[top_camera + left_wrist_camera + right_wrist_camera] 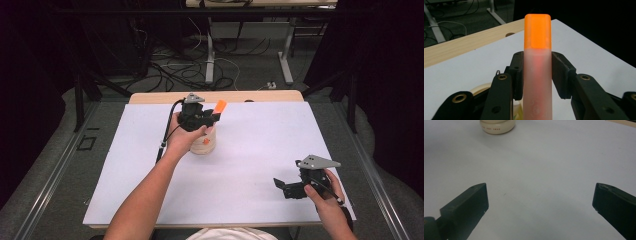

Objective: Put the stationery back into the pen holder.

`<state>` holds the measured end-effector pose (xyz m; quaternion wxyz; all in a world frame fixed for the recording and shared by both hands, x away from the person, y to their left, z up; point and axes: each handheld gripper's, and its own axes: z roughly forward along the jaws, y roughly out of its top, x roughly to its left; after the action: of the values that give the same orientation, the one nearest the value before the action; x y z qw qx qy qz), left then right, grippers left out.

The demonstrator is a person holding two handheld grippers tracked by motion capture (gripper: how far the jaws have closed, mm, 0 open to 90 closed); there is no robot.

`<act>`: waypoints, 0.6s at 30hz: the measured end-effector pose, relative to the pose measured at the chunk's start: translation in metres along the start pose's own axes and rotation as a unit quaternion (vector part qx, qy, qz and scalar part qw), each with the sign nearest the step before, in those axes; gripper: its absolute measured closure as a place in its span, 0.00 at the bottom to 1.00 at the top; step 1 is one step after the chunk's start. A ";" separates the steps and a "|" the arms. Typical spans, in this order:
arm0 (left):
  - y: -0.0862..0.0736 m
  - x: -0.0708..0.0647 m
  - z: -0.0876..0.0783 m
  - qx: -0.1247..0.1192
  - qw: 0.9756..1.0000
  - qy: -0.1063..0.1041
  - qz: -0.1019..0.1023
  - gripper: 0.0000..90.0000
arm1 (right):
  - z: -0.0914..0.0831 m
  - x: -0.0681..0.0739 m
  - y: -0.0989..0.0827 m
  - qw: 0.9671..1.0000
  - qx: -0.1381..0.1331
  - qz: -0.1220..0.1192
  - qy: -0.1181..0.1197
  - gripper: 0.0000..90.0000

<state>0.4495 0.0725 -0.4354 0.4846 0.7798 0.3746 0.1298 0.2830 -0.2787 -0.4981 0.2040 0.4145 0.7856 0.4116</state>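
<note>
My left gripper (212, 116) is shut on an orange highlighter (537, 67), a frosted pale barrel with a bright orange cap (220, 105) that sticks out past the jaws. It hangs just above a cream round holder (205, 143) in the middle of the white table sheet (250, 150). The holder's rim (482, 89) peeks out below the left jaw, and its base (497, 126) lies far ahead in the right gripper view. My right gripper (284, 186) rests near the table's front right with its jaws wide open and nothing between them.
A wooden table edge (215, 96) runs along the far side of the white sheet. Behind it are desk legs (210, 55) and loose cables (175, 70) on the floor. Dark curtains close both sides.
</note>
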 end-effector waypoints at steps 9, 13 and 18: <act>-0.010 0.015 0.001 -0.004 1.000 0.013 0.001 0.72 | 0.001 0.000 -0.001 1.000 -0.002 0.000 -0.001 0.00; -0.014 0.020 0.002 -0.006 1.000 0.018 0.002 0.72 | 0.001 0.000 -0.001 1.000 -0.001 0.000 -0.001 0.00; -0.019 0.026 0.003 -0.011 1.000 0.020 0.003 0.72 | 0.001 0.000 -0.001 1.000 -0.001 0.000 0.000 0.00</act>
<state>0.4604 0.0940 -0.4569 0.4851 0.7727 0.3805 0.1515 0.2830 -0.2784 -0.4990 0.2048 0.4140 0.7853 0.4124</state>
